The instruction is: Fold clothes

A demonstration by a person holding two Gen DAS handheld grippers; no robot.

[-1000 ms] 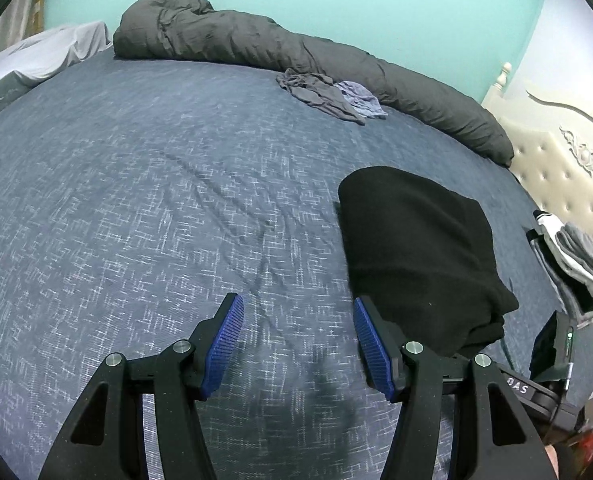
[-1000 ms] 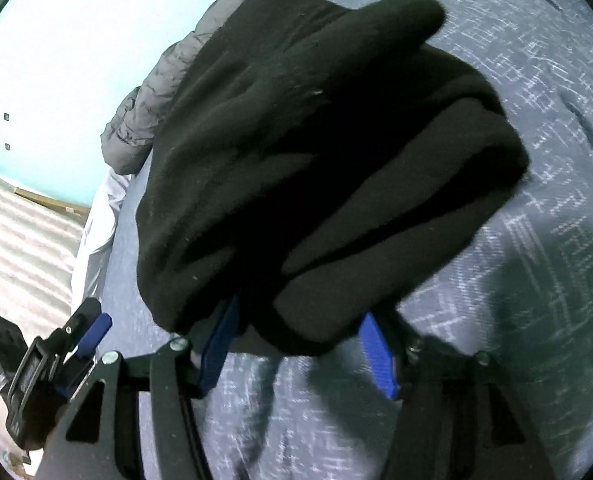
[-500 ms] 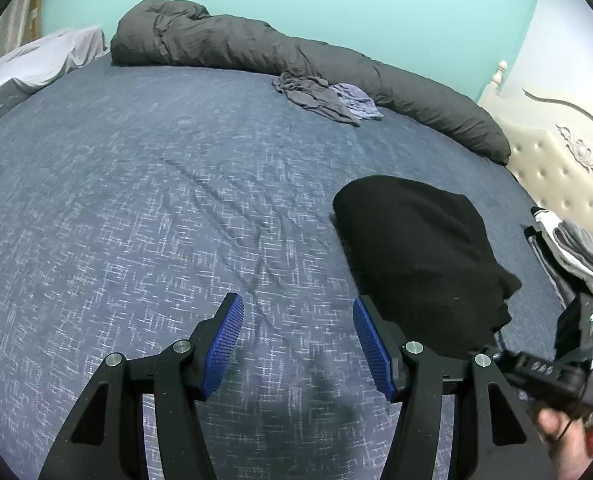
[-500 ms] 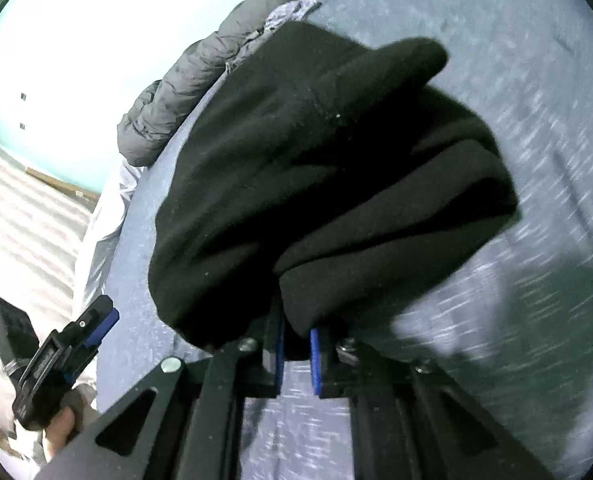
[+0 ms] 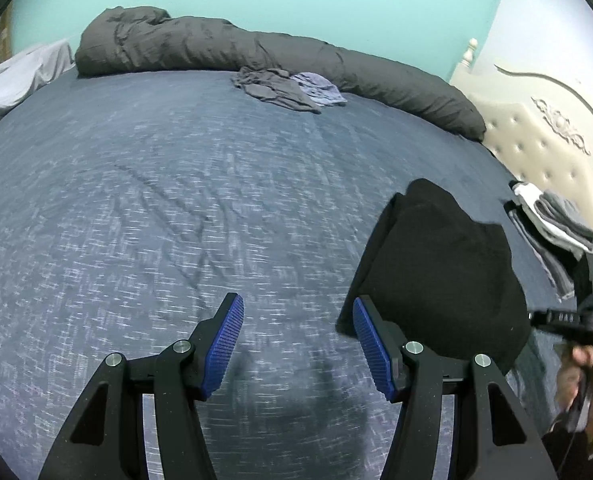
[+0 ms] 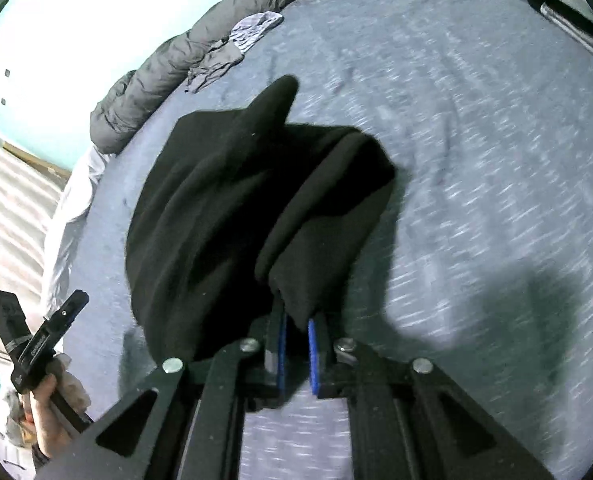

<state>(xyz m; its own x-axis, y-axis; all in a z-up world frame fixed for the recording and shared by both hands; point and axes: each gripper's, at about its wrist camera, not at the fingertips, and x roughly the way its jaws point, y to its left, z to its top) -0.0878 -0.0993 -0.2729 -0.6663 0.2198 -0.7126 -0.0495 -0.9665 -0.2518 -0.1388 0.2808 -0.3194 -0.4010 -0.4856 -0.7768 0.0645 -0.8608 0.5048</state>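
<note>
Lifted off bed [image 5: 136, 200], black garment [image 6: 232, 208] clamped in R tongs [image 6: 295, 340]; L tongs [image 5: 296, 344] spread, empty.

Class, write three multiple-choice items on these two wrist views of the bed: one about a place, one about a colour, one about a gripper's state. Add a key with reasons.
1. Where does the crumpled grey and lilac clothing lie?
A. against the long dark grey rolled duvet
B. on the cream headboard
C. between the left gripper's fingers

2. What colour is the folded fleece garment?
A. white
B. black
C. red

3. How is the right gripper?
A. wide open, empty
B. out of view
C. shut on the fleece garment

Key: 1 A, the heap rests by the duvet at the far edge of the blue bedspread. 2 B, it is black in both views. 3 C, the blue pads pinch the cloth; the left gripper stands open.
</note>
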